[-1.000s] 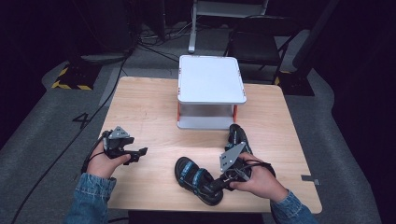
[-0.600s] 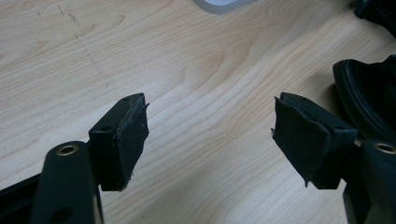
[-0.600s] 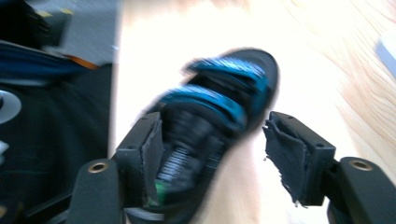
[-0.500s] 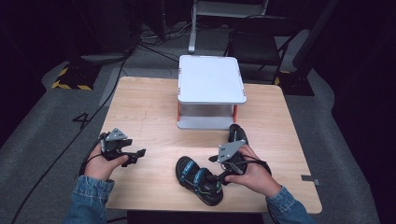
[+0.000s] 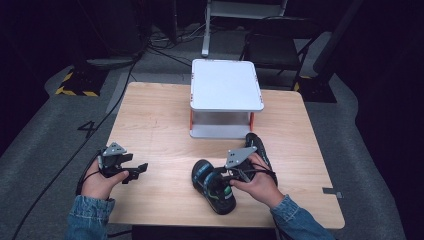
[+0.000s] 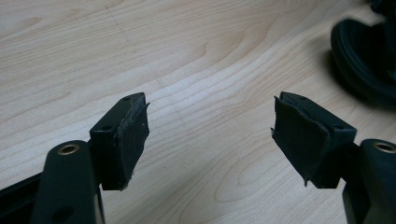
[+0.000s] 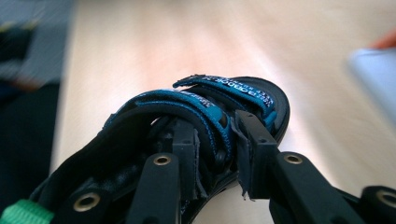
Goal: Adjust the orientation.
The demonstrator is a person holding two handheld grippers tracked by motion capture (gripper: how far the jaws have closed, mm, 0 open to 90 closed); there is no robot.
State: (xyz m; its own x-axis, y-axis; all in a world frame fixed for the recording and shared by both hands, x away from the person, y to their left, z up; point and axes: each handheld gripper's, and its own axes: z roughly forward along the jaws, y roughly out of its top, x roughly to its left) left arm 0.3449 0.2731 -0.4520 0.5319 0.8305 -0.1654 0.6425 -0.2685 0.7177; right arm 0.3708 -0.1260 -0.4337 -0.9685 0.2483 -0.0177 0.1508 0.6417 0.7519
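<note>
1. Right gripper [image 5: 223, 176] — near edge of the table [image 5: 155, 120], right of centre. Jaws clenched on the teal strap of the near sandal [image 5: 214, 186]; in the right gripper view one jaw sits under the strap [image 7: 187, 105] and the other outside it, the pads close together with the webbing between.
2. Change over the last second: the near sandal has swung from lying slantwise, low and left, to a steeper line closer to the right hand [image 5: 257, 182], and the gripper has drawn in over it. Blur in the right gripper view suggests it is moving. Judgement — the grasp is made and the carry is starting.
3. Left gripper [image 5: 135, 170] — near left, over bare wood, jaws released and wide apart with nothing between; little shifted. The near sandal's sole shows at the far right of its view.
4. Second sandal [image 5: 258, 148] lies just behind the right hand, touching or nearly touching the first.
5. Farther back: white two-tier shelf [image 5: 225, 90] with orange posts, nothing on it — likely destination.
</note>
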